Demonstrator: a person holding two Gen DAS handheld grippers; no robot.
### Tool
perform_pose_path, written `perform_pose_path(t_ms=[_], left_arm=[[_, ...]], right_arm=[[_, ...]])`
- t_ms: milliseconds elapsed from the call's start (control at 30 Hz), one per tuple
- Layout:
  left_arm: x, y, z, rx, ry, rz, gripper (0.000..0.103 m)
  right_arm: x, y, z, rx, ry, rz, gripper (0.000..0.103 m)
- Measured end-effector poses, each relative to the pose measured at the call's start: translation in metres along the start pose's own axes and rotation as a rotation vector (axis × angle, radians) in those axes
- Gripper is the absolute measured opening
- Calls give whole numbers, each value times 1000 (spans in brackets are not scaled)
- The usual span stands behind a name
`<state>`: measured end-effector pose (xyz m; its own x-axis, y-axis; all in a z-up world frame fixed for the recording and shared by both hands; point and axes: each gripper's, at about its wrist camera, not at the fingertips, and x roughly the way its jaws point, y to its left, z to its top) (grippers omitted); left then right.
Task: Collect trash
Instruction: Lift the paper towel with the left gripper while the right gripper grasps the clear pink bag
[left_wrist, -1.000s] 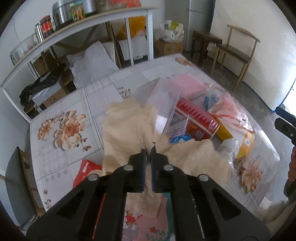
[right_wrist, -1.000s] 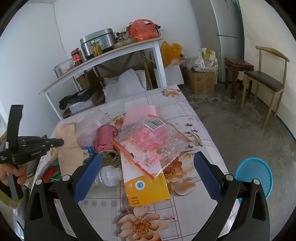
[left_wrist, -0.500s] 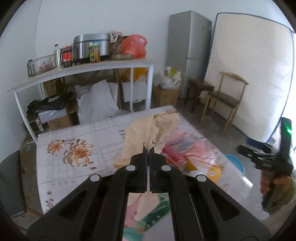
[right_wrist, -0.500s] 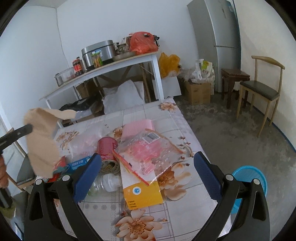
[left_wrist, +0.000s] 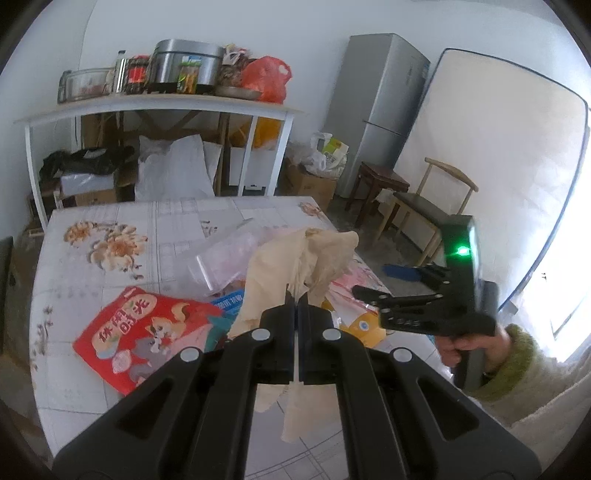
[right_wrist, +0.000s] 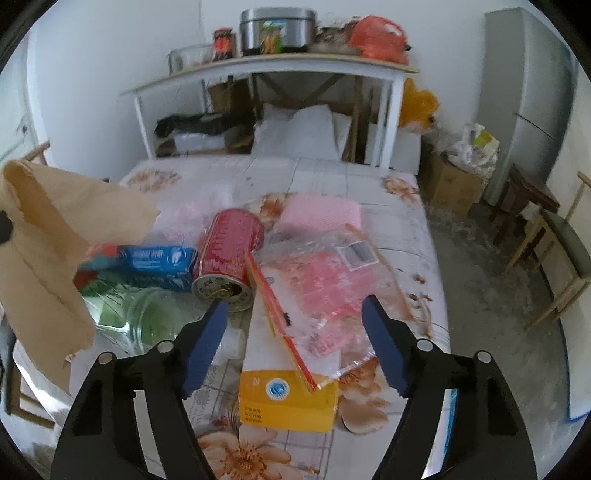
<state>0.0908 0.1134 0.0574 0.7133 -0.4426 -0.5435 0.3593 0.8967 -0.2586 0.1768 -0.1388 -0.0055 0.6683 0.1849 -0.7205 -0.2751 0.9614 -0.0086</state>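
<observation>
1. Your left claw (left_wrist: 296, 301) was clamped on the beige paper (left_wrist: 295, 266), hanging above the worktop (left_wrist: 92, 266).
2. Your right claw (right_wrist: 293, 319) stood open over the red can (right_wrist: 229, 258).
3. Carry the paper clear; a snagged trailing edge would likely drag the wrappers.

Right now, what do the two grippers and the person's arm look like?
Both grippers, the left gripper and the right gripper, are black plastic with silver bolts and blue finger pads. The right one's body shows a green light. The hand holding it wears an olive-green knitted sleeve.
</observation>
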Motion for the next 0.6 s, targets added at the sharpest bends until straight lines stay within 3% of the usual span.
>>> perform_pose_path(t_ms=[367, 533, 600], left_arm=[[2, 10, -1, -11, 2, -7, 0], [4, 10, -2, -10, 4, -8, 0], [4, 10, -2, -12, 3, -6, 0]], right_arm=[[34, 19, -5, -112, 83, -89, 39], [36, 20, -8, -111, 100, -80, 26], [35, 19, -8, -101, 102, -71, 14]])
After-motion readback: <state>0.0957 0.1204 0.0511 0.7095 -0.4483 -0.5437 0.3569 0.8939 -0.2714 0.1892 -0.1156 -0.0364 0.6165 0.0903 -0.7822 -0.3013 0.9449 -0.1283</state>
